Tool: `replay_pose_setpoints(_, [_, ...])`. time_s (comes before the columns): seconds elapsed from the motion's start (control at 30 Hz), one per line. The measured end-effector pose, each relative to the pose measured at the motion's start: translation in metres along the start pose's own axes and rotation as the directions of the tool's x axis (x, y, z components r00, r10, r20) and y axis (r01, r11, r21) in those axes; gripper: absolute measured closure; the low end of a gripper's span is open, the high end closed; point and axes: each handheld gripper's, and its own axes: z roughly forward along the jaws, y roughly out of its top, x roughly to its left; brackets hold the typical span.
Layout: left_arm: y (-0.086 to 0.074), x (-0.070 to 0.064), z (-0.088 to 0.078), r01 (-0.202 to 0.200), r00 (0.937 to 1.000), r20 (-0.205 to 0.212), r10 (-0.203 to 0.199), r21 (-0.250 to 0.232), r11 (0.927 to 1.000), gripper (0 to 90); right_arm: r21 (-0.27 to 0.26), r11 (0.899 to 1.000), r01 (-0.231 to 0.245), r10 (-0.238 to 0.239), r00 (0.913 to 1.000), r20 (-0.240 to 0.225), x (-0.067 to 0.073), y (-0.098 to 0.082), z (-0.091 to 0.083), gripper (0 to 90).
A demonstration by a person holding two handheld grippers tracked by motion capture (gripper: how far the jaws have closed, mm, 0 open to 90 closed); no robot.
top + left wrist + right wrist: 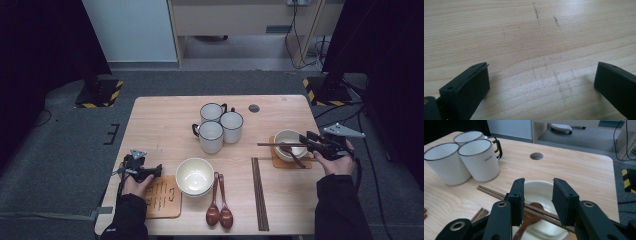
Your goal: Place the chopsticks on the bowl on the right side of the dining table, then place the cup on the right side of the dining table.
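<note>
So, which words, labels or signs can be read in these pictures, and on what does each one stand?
Small dark print on the front mug: too blurred to read.
Dark marks, perhaps characters, on the wooden coaster at the table's near left: not legible.
Yellow-black hazard stripes on the stand base: no words.
Nothing else carries text.

In my right gripper view, my right gripper (537,202) hid the near part of the bowl (541,188), and the spoon (531,213) inside it was blurred, its handle cut off by the bottom edge. The chopsticks (499,194) across the bowl passed behind my jaws. In the high view, my left hand (136,184) covered a corner of the wooden coaster (162,197), whose markings were too small to read. My left gripper's (541,82) jaws ran off the frame's edges.
</note>
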Motion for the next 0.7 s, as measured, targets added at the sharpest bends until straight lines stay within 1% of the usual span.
replay_pose_setpoints(0.07, [0.0,0.0,0.0,0.001,1.0,0.0,-0.001,-0.001,1.0,0.0,-0.003,1.0,0.006,-0.006,1.0,-0.004,0.002,0.002,0.0,60.2])
replay_pose_setpoints(0.1, [0.0,0.0,0.0,0.001,1.0,0.0,-0.001,-0.001,1.0,0.0,-0.012,1.0,0.0,0.0,0.9999,-0.012,0.006,0.007,0.001,59.6])
replay_pose_setpoints(0.17, [0.0,0.0,0.0,0.001,1.0,0.0,-0.001,-0.001,1.0,0.0,-0.015,1.0,0.002,-0.003,0.9998,-0.019,0.007,0.009,0.001,58.8])
replay_pose_setpoints(0.2, [0.0,0.0,0.0,0.001,1.0,0.0,-0.001,-0.001,1.0,0.0,-0.016,1.0,0.007,-0.007,0.9996,-0.025,0.011,0.013,0.002,57.1])
replay_pose_setpoints(0.27, [0.0,0.0,0.0,0.001,1.0,0.0,-0.001,-0.001,1.0,0.0,-0.015,1.0,0.011,-0.011,0.9996,-0.025,0.014,0.014,0.002,57.0])
replay_pose_setpoints(0.33, [0.0,0.0,0.0,0.001,1.0,0.0,-0.001,-0.001,1.0,0.0,-0.021,1.0,0.017,-0.018,0.9991,-0.037,0.019,0.019,0.002,56.4])
replay_pose_setpoints(0.37, [0.0,0.0,0.0,0.001,1.0,0.0,-0.001,-0.001,1.0,0.0,-0.021,1.0,0.017,-0.018,0.9991,-0.037,0.019,0.019,0.002,56.4])
replay_pose_setpoints(0.4, [0.0,0.0,0.0,0.001,1.0,0.0,-0.001,-0.001,1.0,0.0,-0.027,0.999,0.019,-0.02,0.9988,-0.044,0.023,0.023,0.001,56.0])
replay_pose_setpoints(0.47, [0.0,0.0,0.0,0.0,1.0,0.0,0.0,0.0,1.0,0.0,-0.031,0.999,0.021,-0.023,0.9985,-0.05,0.024,0.025,0.002,55.7])
replay_pose_setpoints(0.53, [0.0,0.0,0.0,0.0,1.0,0.0,0.0,0.0,1.0,0.0,-0.038,0.999,0.024,-0.026,0.9978,-0.061,0.03,0.029,0.004,55.4])
replay_pose_setpoints(0.57, [0.0,0.0,0.0,0.001,1.0,0.0,-0.001,-0.001,1.0,0.0,-0.038,0.999,0.024,-0.026,0.9978,-0.061,0.03,0.029,0.004,55.4])
replay_pose_setpoints(0.6, [0.0,0.0,0.0,0.001,1.0,0.0,-0.001,-0.001,1.0,0.0,-0.041,0.999,0.033,-0.036,0.9974,-0.062,0.033,0.032,0.005,55.2])
replay_pose_setpoints(0.7, [0.0,0.0,0.0,0.001,1.0,0.0,-0.001,-0.001,1.0,0.0,-0.049,0.998,0.031,-0.034,0.9971,-0.068,0.037,0.035,0.006,55.2])
